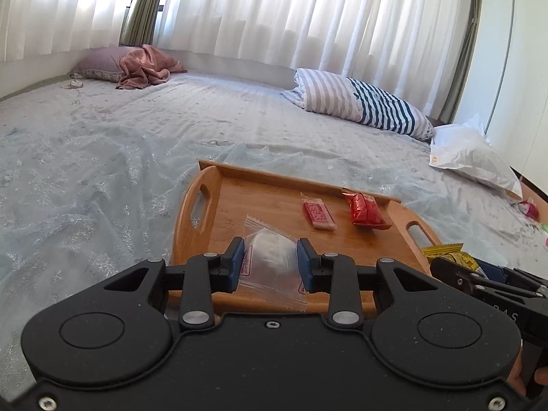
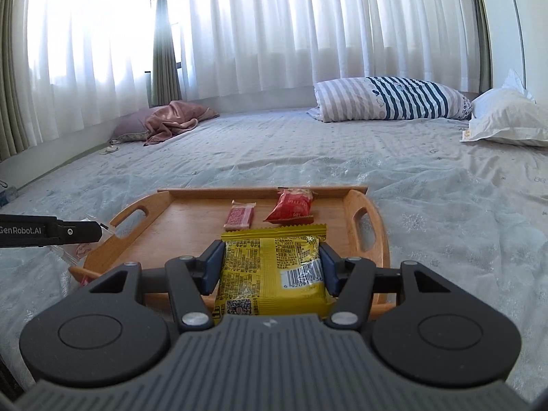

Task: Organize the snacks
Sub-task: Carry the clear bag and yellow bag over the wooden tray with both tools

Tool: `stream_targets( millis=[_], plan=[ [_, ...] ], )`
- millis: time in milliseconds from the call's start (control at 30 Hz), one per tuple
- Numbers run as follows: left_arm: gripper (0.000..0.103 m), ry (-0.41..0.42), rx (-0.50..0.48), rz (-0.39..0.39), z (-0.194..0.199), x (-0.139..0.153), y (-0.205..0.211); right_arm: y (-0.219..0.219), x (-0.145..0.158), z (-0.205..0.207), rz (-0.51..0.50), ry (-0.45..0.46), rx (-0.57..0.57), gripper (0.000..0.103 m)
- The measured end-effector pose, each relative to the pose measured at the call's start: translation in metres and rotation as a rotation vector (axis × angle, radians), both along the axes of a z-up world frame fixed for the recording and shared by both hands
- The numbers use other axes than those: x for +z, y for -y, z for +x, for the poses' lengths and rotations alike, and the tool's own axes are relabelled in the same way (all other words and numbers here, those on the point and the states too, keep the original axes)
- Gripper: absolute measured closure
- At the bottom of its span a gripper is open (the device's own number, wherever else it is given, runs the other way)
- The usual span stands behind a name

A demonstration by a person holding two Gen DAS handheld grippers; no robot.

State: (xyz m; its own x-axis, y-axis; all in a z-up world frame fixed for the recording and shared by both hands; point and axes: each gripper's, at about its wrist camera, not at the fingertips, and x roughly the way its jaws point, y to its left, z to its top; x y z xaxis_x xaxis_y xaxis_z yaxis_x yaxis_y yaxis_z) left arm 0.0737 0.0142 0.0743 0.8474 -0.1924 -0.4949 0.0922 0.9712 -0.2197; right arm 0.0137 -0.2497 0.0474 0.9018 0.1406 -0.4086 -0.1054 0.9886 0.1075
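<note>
- We pinch a clear plastic packet [image 1: 270, 260] in the left gripper [image 1: 270, 263], over the near edge of the wooden tray [image 1: 205, 239].
- The right gripper [image 2: 272, 267] clamps a yellow snack pack [image 2: 274, 270] above the tray's near right.
- Farther in lie a pink bar [image 1: 319, 216] and a red packet [image 1: 366, 209].
- Next, we judge, lower both and release beside them.

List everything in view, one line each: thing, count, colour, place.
tray: 1, wooden, on the bed
flat packet: 1, pink-red, far part of tray
puffy packet: 1, red, far part of tray, right of the flat one
clear packet: 1, transparent, held between left jaws over tray's near edge
yellow packet: 1, yellow, held between right jaws
striped pillow: 1, blue-white, far right of bed
white pillow: 1, white, right edge
pink blanket: 1, pink, far left
left gripper: 1, black, closed
right gripper: 1, black, closed
</note>
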Motion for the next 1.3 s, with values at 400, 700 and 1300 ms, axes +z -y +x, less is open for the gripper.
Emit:
stream_targets(
  millis=[400,700,1300],
  plan=[
    [0.072,-0.008,0.003,-0.017,0.031,0.001,0.006,0.004,0.000,0.019,0.011,-0.002,-0.012,0.042],
    [0.072,-0.025,-0.006,-0.038,0.058,-0.003,0.007,0.009,0.000,0.037,0.031,-0.015,-0.027,0.042],
    [0.072,-0.086,0.011,-0.040,0.108,-0.021,0.012,0.038,-0.004,0.076,0.052,-0.041,-0.113,0.042]
  ],
)
